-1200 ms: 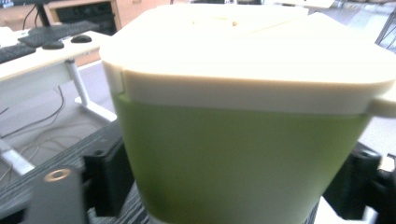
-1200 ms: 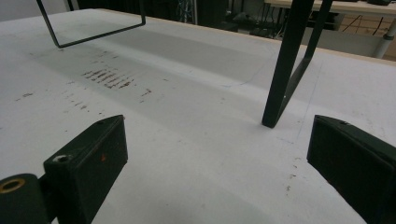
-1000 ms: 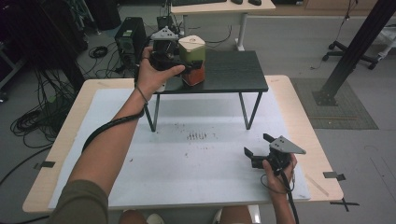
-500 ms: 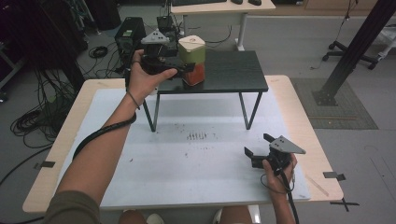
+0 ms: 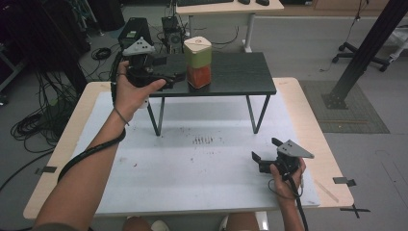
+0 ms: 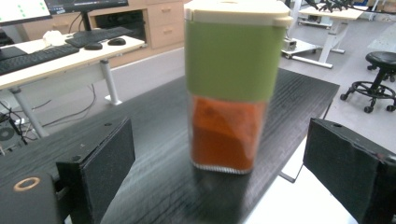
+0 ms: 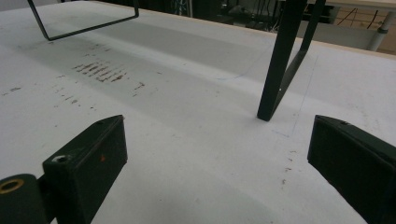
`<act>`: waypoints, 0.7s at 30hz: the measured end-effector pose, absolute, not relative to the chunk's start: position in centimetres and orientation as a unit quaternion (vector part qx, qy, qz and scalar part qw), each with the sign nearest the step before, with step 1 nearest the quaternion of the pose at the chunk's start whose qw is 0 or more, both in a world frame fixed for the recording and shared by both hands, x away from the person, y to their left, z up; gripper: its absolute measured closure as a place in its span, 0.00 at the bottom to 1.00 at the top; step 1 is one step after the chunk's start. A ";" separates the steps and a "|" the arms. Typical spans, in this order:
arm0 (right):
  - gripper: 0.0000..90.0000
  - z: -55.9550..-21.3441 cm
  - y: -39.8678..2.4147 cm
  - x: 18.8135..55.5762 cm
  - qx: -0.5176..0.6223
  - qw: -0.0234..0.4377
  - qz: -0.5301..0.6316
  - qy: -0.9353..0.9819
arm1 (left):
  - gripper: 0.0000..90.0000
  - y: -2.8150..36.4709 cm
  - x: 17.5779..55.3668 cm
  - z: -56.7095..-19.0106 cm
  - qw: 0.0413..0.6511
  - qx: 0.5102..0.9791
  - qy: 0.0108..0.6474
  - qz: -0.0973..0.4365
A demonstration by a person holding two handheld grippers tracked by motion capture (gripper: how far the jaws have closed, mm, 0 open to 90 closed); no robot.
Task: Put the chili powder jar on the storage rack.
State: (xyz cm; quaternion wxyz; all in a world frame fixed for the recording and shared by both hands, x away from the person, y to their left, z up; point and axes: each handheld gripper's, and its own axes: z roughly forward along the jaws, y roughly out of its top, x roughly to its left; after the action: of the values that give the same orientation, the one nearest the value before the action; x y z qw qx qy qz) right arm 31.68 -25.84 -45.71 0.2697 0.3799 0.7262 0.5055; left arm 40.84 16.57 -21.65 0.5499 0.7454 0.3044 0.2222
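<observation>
Clearly, from the high view, the left gripper (image 5: 179,76) should pull straight away from the jar (image 5: 198,63), level and slow, so a pad cannot clip it. The jar stands upright on the black stand (image 5: 240,72); the right gripper (image 5: 264,150) rests open and empty near the table's (image 5: 192,173) front right. Along the left gripper's own view, its jaws have just been opening, wide and clear of the jar (image 6: 233,84): cream lid, green band, orange powder below. Right gripper view: jaws spread over bare table (image 7: 187,154).
</observation>
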 end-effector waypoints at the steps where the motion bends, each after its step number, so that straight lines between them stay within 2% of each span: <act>1: 0.05 -45.7 -25.8 31.7 0.380 0.268 0.504 0.727 | 0.10 16.7 40.6 -21.7 0.550 0.745 0.305 0.222; 21: 0.05 -45.9 -25.8 31.9 0.383 0.269 0.494 0.733 | 0.10 19.8 35.4 -23.7 0.565 0.727 0.317 0.225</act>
State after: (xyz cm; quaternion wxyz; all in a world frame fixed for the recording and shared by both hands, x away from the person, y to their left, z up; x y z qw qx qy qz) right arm 31.90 -25.77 -45.90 0.2685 0.3834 0.7326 0.4942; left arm 35.39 19.85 -23.67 0.5653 0.7274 0.3170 0.2252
